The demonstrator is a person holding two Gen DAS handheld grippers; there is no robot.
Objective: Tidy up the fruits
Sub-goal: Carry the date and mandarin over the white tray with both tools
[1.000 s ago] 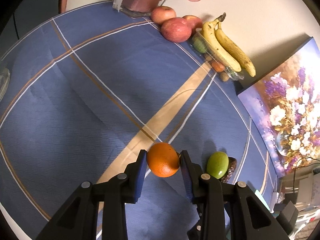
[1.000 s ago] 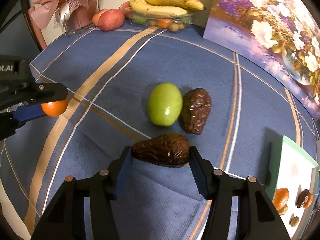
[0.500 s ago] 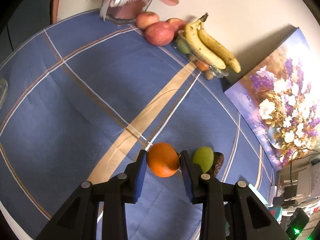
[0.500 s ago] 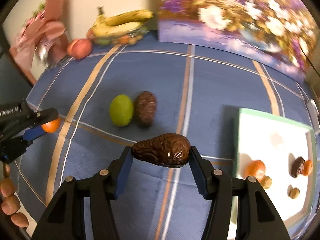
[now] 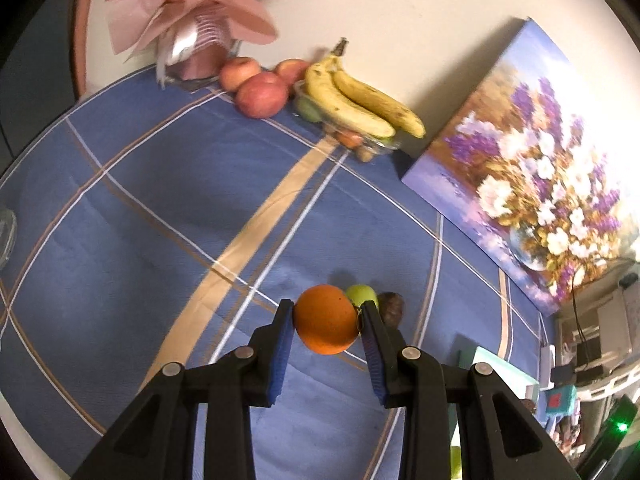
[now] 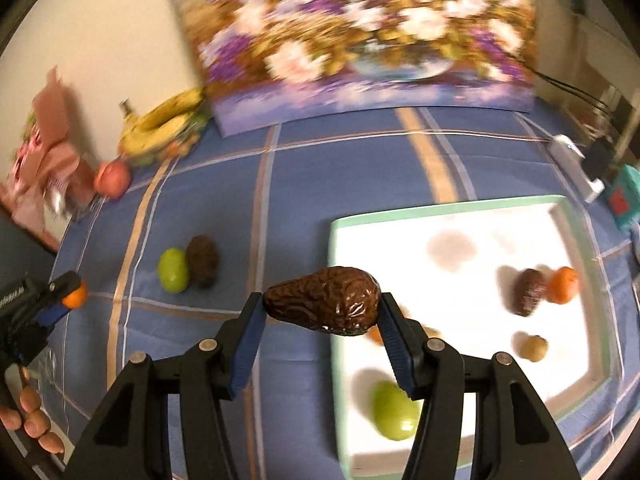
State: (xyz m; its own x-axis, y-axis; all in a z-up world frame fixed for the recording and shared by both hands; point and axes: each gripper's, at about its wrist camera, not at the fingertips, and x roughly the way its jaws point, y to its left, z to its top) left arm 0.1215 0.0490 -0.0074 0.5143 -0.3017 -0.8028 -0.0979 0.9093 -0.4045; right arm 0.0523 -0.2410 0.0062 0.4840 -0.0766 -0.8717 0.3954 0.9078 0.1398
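Note:
My left gripper (image 5: 326,320) is shut on an orange (image 5: 325,319) and holds it above the blue cloth; it also shows at the left edge of the right wrist view (image 6: 70,294). My right gripper (image 6: 322,307) is shut on a dark wrinkled avocado (image 6: 324,306), held above the left rim of a white tray (image 6: 448,210). On the cloth lie a green fruit (image 6: 173,270) and a second dark avocado (image 6: 202,261), side by side; both show in the left wrist view (image 5: 362,294) (image 5: 391,306).
The tray holds a green fruit (image 6: 394,410), a dark avocado (image 6: 530,292), an orange (image 6: 563,285) and small brown fruits (image 6: 531,347). Bananas (image 5: 356,96) on a clear box, apples (image 5: 262,94), a pink wrapped bouquet (image 5: 200,20) and a flower painting (image 5: 532,168) stand along the wall.
My right gripper has swung right with the avocado, from above the cloth to the tray's left rim. My left gripper has lifted and drawn back with the orange.

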